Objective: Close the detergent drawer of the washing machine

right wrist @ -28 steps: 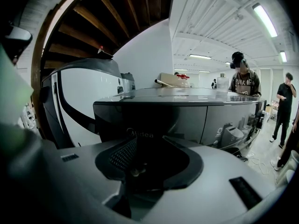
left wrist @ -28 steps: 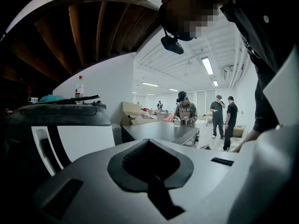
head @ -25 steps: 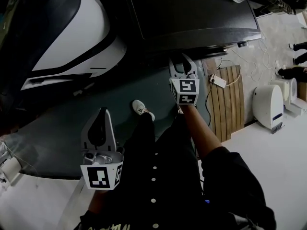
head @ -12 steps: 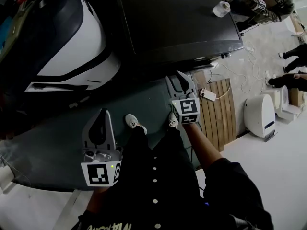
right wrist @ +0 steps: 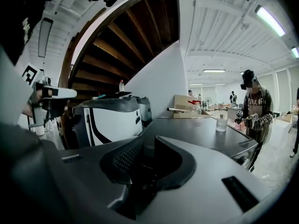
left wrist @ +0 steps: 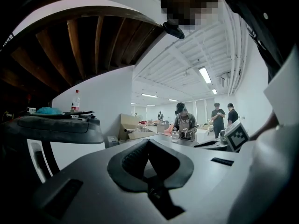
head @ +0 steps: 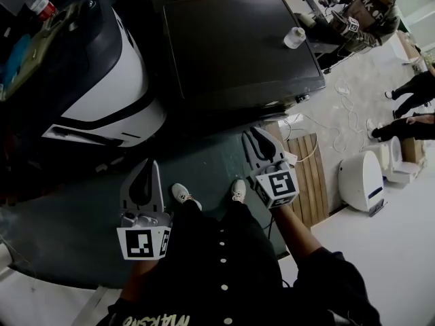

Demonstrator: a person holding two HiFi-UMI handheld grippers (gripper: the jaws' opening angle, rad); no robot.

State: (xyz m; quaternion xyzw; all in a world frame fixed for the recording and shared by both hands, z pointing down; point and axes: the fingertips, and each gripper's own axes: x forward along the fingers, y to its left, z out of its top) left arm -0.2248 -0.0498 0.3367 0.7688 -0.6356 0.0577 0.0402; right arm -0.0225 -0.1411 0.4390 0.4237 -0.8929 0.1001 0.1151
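The dark washing machine (head: 238, 46) stands ahead, its flat top filling the upper middle of the head view. Its front face is in shadow and I cannot make out the detergent drawer. My right gripper (head: 256, 136) hovers just short of the machine's front edge. Its jaws have just been closing, a narrow gap is left and nothing is between them. In the right gripper view the machine's top (right wrist: 201, 134) stretches away beyond the jaws. My left gripper (head: 145, 172) hangs lower left over the green floor, shut and empty.
A small clear bottle (head: 294, 37) stands on the washer's top. A white-and-black machine (head: 102, 80) sits at the left, a wooden slat panel (head: 309, 175) and a white appliance (head: 360, 178) at the right. People (head: 370, 9) stand beyond the washer.
The head view has tilted up, showing more of the washer's top. My right gripper has lifted away from the floor and its jaws have narrowed. The left gripper rose slightly.
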